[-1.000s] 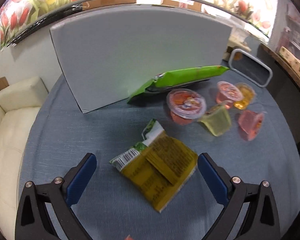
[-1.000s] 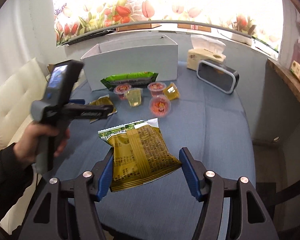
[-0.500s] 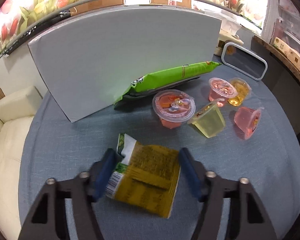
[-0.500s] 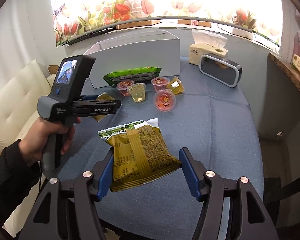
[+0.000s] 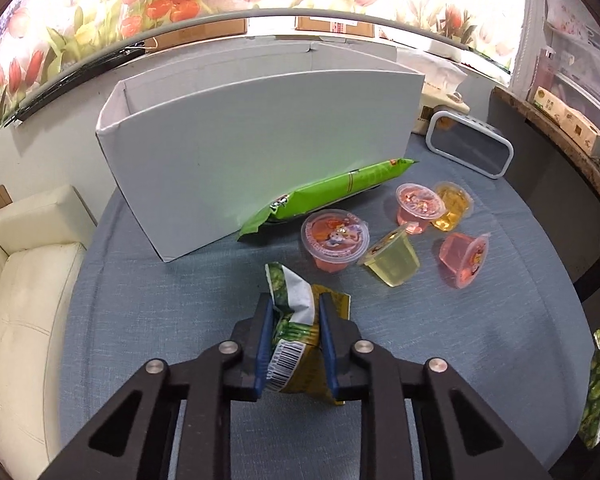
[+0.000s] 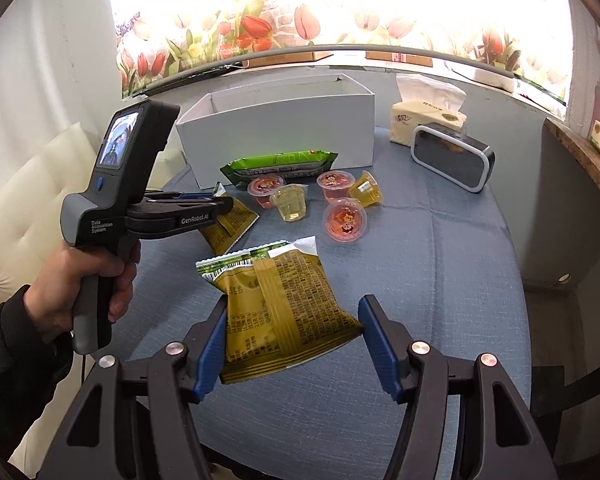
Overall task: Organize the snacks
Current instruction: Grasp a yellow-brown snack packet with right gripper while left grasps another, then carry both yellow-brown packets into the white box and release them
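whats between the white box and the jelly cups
A green snack packet lies along the foot of the white box, in front of the jelly cups; both wrist views show it.

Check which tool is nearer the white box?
Left. The left tool, shut on a small yellow packet, sits just in front of the white box. The right tool is farther back, its jaws around a bigger yellow packet.
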The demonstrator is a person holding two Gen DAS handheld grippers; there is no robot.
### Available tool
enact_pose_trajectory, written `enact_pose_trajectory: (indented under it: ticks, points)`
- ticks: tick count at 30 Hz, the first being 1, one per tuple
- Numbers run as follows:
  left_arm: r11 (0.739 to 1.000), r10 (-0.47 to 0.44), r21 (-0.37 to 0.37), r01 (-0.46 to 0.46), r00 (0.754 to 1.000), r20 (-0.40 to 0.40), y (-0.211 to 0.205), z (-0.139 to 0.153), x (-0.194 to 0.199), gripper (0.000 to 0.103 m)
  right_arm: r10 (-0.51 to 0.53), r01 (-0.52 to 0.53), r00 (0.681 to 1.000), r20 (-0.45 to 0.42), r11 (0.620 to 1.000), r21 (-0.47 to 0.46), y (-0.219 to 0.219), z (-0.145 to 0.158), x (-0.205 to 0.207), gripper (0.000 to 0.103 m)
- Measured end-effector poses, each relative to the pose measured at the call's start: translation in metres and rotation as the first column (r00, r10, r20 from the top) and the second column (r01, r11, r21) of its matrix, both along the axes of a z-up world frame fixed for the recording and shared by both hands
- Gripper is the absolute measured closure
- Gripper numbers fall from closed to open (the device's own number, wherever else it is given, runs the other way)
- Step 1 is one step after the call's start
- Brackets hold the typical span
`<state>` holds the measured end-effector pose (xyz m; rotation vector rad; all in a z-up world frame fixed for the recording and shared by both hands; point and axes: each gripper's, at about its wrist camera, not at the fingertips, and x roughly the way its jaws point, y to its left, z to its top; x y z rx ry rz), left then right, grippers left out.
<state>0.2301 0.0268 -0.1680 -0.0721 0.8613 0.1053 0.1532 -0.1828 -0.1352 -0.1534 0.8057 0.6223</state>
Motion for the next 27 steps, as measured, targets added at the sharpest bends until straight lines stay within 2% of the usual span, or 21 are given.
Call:
enact_pose_trajectory:
  ticks: [8,11,14,20,27]
  points:
    - [1.0,-0.002,-0.022,0.003,1.0,0.026,0.0,0.011,-0.015,0.08,-0.004,0.004,1.0,0.0,1.0,0.01,-0.001,0.002,-0.004,0.036]
    - [1.0,-0.008,-0.013,0.008,0.999,0.051,-0.005,0.021,-0.016,0.08,-0.005,0.005,1.0,0.009,1.0,0.013,-0.001,0.005,-0.004,0.036]
    - [0.999,-0.002,-0.035,0.004,0.998,0.066,-0.002,0.034,-0.019,0.08,0.0,0.0,1.0,0.024,1.0,0.015,0.0,0.011,0.0,0.036]
    - [0.999,0.012,-0.051,-0.004,0.988,0.154,0.015,0.091,-0.022,0.08,-0.001,-0.002,0.995,0.095,0.999,0.034,0.011,0.045,0.035,0.036]
    - [1.0,0.029,-0.007,-0.028,0.97,0.242,0.04,0.153,0.004,0.079,0.015,-0.024,0.989,0.15,0.998,0.064,0.055,0.09,0.112,0.036]
